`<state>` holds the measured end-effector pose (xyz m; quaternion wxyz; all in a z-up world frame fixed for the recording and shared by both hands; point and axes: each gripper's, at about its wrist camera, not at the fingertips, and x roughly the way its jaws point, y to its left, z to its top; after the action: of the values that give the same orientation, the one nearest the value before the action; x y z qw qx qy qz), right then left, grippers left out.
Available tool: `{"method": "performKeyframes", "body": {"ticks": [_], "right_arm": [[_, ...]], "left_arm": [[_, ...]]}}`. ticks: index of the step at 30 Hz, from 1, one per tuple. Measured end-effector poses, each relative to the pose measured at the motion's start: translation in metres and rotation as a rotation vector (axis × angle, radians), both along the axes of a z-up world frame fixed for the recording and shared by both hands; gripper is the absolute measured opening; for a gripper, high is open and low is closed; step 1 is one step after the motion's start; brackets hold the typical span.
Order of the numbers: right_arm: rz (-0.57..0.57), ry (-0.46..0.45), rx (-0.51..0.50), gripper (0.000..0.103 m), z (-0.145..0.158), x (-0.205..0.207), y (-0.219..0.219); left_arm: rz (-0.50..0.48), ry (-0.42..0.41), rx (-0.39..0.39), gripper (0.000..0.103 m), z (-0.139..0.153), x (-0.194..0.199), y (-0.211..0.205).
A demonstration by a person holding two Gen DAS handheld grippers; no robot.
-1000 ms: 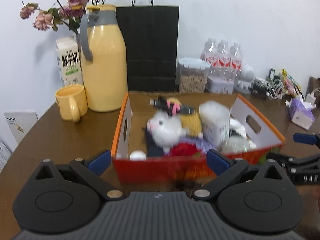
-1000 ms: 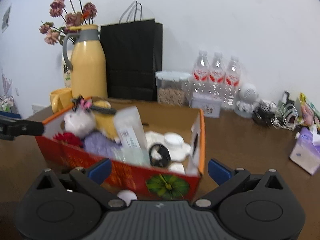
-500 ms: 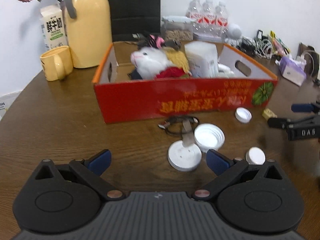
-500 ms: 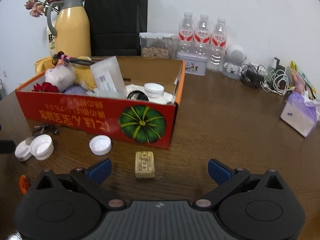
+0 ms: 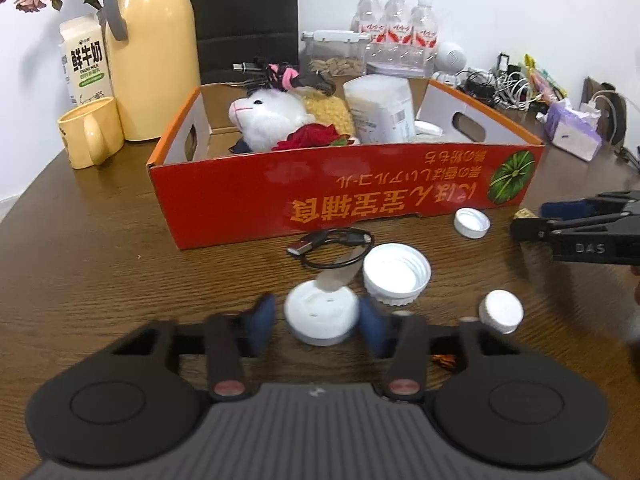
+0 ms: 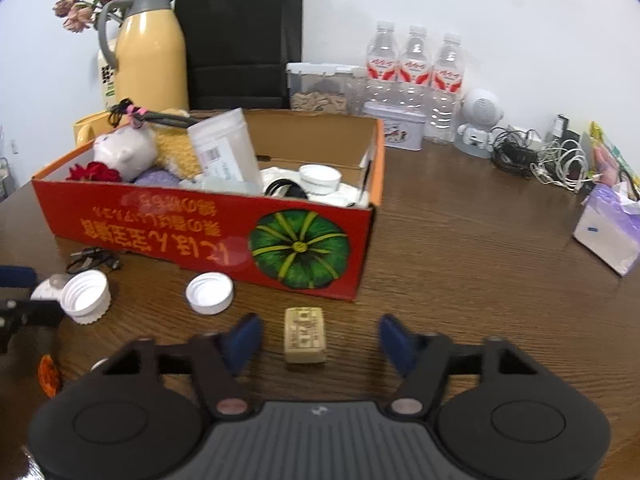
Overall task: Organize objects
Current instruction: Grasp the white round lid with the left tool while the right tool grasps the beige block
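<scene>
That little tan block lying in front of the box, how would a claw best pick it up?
Grip the tan block across its two long sides, coming down from above. It lies flat with its short end toward the right claw, whose jaws already straddle it without touching.

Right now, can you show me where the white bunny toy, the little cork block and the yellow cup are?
white bunny toy (image 5: pixel 267 117), left wrist view, on its fluffy head.
cork block (image 6: pixel 304 333), right wrist view, on its printed top.
yellow cup (image 5: pixel 89 136), left wrist view, on its handle side.

red box (image 6: pixel 208 224) ahead, bare table (image 6: pixel 460 248) rightward
</scene>
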<state>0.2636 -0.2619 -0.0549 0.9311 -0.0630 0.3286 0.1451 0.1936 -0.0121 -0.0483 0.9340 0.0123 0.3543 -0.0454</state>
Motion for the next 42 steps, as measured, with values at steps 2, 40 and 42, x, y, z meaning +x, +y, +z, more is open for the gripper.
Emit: {"method": "performKeyframes", "body": {"ticks": [2, 40, 42], "right_arm": [[0.009, -0.001, 0.003, 0.032, 0.001, -0.002, 0.001], [0.084, -0.225, 0.051, 0.020, 0.062, -0.014, 0.027], [0.085, -0.235, 0.051, 0.020, 0.066, -0.006, 0.032]], "left_arm": [[-0.005, 0.000, -0.008, 0.040, 0.000, -0.002, 0.001], [0.053, -0.231, -0.048, 0.040, 0.080, 0.022, 0.016], [0.049, -0.227, -0.058, 0.040, 0.081, 0.031, 0.009]]}}
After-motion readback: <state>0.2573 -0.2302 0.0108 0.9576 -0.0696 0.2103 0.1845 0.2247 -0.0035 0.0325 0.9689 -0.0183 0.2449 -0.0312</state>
